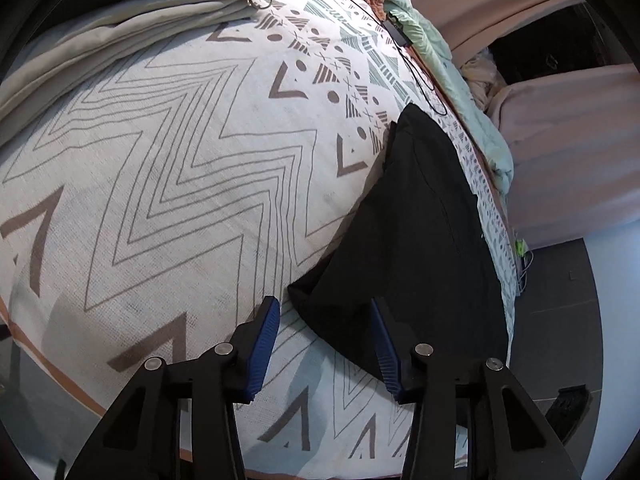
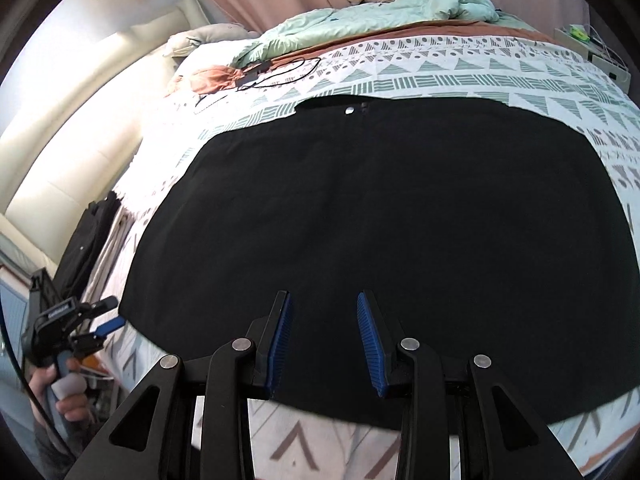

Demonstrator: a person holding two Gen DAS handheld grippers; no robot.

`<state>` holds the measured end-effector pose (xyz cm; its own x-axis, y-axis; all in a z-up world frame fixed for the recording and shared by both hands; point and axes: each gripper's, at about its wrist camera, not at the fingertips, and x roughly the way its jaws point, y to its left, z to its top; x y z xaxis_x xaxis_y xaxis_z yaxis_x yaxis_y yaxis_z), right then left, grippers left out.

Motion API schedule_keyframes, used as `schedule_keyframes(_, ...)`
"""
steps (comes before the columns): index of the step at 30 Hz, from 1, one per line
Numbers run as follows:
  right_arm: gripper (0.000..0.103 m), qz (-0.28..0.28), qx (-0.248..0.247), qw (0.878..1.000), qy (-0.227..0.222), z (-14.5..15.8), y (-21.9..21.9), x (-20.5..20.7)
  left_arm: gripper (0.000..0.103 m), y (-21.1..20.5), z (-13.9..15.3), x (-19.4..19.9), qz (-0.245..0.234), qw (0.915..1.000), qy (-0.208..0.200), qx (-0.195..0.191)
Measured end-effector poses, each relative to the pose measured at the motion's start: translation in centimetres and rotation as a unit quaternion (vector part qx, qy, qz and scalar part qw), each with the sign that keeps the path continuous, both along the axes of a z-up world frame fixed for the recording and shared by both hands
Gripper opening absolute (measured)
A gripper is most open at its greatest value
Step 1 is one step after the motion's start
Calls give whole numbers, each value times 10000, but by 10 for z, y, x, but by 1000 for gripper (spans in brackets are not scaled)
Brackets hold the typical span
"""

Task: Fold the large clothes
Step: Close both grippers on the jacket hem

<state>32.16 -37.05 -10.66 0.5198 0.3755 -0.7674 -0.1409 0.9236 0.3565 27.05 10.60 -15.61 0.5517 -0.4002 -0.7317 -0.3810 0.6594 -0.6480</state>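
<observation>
A large black garment (image 2: 380,220) lies flat on the patterned bedspread (image 2: 440,72), with a silver button (image 2: 349,110) at its far edge. My right gripper (image 2: 324,297) hovers over the garment's near edge, its jaws apart with only flat cloth under the gap. In the left wrist view the same black garment (image 1: 420,232) runs along the bed's right side. Its near corner (image 1: 304,292) lies between the blue pads of my left gripper (image 1: 324,310), which do not press on it. The right wrist view shows the left gripper (image 2: 114,314) at the garment's left corner, held by a hand (image 2: 68,396).
Folded grey and black clothes (image 1: 120,28) are stacked at the bed's far left, with a metal ring (image 1: 260,2) beside them. A black cable (image 1: 400,40) and a mint duvet (image 2: 380,12) lie along the far side. Dark floor (image 1: 560,300) borders the bed's right edge.
</observation>
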Motion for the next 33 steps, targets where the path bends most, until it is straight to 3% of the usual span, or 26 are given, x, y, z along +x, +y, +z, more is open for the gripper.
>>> schedule_keyframes(5,35,150,52,9998,78,-4,8,-16,46,-5,-5,-2,-38,10000,59,-59)
schedule_keyframes(14,35,385,-353,9983,250,-18,24,-39,37,-13,-10,7,-154,9997,170,-18)
schedule_keyframes(23,23,320,-642,9965,423,-40,28,-22,38,-19,-9,16,-95,9997,223,16)
schedule_keyframes(27,23,279,-739,9958,473,-48,32,-16,47,-17,-12,19,-46,9996,186,-212)
schedule_keyframes(33,19,196,-738,9956,542,-54,30,1,52,-30,-10,27,-254,9994,245,-39)
